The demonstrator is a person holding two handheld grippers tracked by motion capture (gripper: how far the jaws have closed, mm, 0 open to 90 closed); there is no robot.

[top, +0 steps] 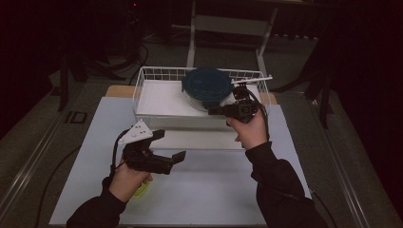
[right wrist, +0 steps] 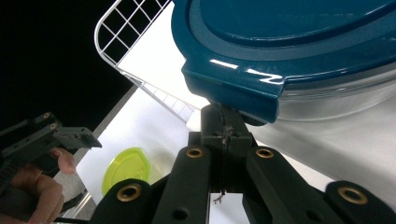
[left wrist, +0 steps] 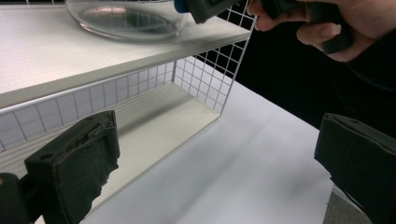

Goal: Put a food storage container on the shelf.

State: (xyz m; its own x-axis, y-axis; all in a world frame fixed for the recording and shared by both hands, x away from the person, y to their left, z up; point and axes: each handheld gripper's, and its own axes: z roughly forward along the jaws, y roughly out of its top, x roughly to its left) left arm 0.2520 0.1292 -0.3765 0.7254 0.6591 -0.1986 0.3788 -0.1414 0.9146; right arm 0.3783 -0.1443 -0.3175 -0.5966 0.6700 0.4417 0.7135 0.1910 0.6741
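A glass bowl (top: 207,100) with a dark teal lid (top: 206,85) stands on the white board inside a wire basket (top: 140,78). My right gripper (top: 212,112) is at the bowl's near side. In the right gripper view its jaws (right wrist: 223,122) are pressed together, tips right under the teal lid's (right wrist: 280,42) corner tab; I cannot tell whether they touch it. My left gripper (top: 170,145) hovers over the table in front of the basket, jaws wide apart with nothing between them (left wrist: 215,158). The bowl's glass base (left wrist: 126,21) appears in the left gripper view.
The basket's wire side (left wrist: 205,79) rises above a lower white board (left wrist: 159,126) on the white table (top: 214,190). A yellow-green lid (right wrist: 126,168) lies on the table by the left hand (top: 141,191). Dark floor and a metal frame (top: 192,33) lie beyond.
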